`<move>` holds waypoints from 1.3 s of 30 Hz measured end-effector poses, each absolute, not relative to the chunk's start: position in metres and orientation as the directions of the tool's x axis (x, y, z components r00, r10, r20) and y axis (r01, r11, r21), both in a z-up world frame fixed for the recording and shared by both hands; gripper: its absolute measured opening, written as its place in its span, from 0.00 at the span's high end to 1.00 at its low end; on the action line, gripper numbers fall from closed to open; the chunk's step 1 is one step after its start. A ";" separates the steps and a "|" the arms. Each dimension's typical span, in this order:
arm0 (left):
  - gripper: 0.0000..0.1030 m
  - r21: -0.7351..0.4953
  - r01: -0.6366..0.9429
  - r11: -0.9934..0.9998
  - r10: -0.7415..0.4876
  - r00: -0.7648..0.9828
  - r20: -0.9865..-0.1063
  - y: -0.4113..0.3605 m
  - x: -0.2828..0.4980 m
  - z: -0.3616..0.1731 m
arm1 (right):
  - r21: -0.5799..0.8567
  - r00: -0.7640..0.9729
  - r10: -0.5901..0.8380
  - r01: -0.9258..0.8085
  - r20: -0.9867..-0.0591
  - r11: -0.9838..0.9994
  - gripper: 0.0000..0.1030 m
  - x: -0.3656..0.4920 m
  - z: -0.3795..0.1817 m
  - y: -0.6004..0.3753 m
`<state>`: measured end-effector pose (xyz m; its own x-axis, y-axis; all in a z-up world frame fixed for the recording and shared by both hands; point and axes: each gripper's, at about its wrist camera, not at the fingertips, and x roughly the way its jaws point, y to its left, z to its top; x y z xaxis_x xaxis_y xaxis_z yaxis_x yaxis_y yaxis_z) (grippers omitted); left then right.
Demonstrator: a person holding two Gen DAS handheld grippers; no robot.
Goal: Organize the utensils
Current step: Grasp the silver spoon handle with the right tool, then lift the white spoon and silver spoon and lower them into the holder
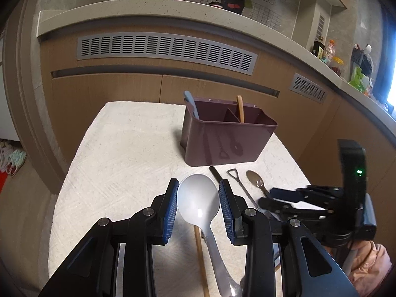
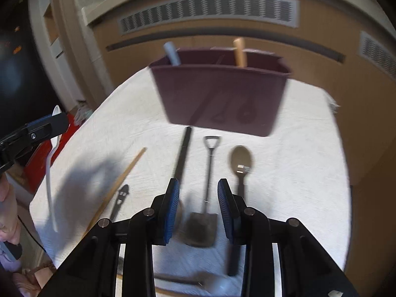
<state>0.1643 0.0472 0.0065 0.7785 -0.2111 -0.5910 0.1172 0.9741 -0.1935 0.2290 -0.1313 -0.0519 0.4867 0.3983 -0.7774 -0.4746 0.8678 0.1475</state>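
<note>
The left gripper [image 1: 198, 209] holds a pale plastic serving spoon [image 1: 199, 204] by the sides of its bowl, pads pressing on the rim, with the handle trailing back under the gripper and clear of the table. The right gripper [image 2: 198, 209] hangs with its jaws parted and nothing between the pads, just above a small shovel-shaped metal spoon [image 2: 206, 193] that lies on the white textured cloth [image 1: 118, 153].

The grip on the smooth, rounded bowl looks risky: the rim could slip out of the ribbed blue pads, or the long handle could swing the spoon round and catch on the holder's edge. The right view is smeared, so a grab aimed now could land on the black handle [image 2: 182, 156] next to the shovel.

Beyond stands the glossy maroon utensil holder [image 1: 222, 143], divided inside, with a blue handle [image 1: 191, 104] and a wooden handle [image 1: 240, 109] sticking up. A dark oval metal spoon [image 2: 240, 159] and a wooden chopstick [image 2: 123, 175] lie near.
</note>
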 end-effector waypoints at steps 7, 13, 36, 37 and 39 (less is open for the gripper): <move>0.67 -0.204 0.093 0.975 -0.198 0.783 -0.590 0.061 0.163 0.004 | 0.071 0.434 0.314 -0.490 -0.845 0.869 0.77 0.272 -0.082 -0.083; 0.67 -0.210 0.078 0.974 -0.190 0.788 -0.585 0.067 0.163 0.006 | 0.063 0.488 0.325 -0.478 -0.810 0.876 0.90 0.257 -0.069 -0.092; 0.67 -0.075 0.227 0.971 -0.238 0.945 -0.223 0.014 0.210 0.160 | 0.056 0.891 0.386 -0.384 -0.239 0.922 0.90 0.234 0.146 -0.178; 0.67 -0.072 0.225 0.972 -0.235 0.951 -0.202 0.013 0.218 0.166 | 0.055 0.895 0.384 -0.382 -0.229 0.922 0.90 0.247 0.151 -0.175; 0.67 -0.086 0.231 0.969 -0.243 0.952 -0.188 0.014 0.237 0.170 | 0.059 0.895 0.383 -0.380 -0.228 0.923 0.90 0.264 0.153 -0.171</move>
<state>0.2372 0.0137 0.1701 0.9516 -0.2431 -0.1883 0.2306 0.9693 -0.0857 0.2639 -0.1713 0.1531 0.8951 0.3832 -0.2278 -0.3801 0.9230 0.0592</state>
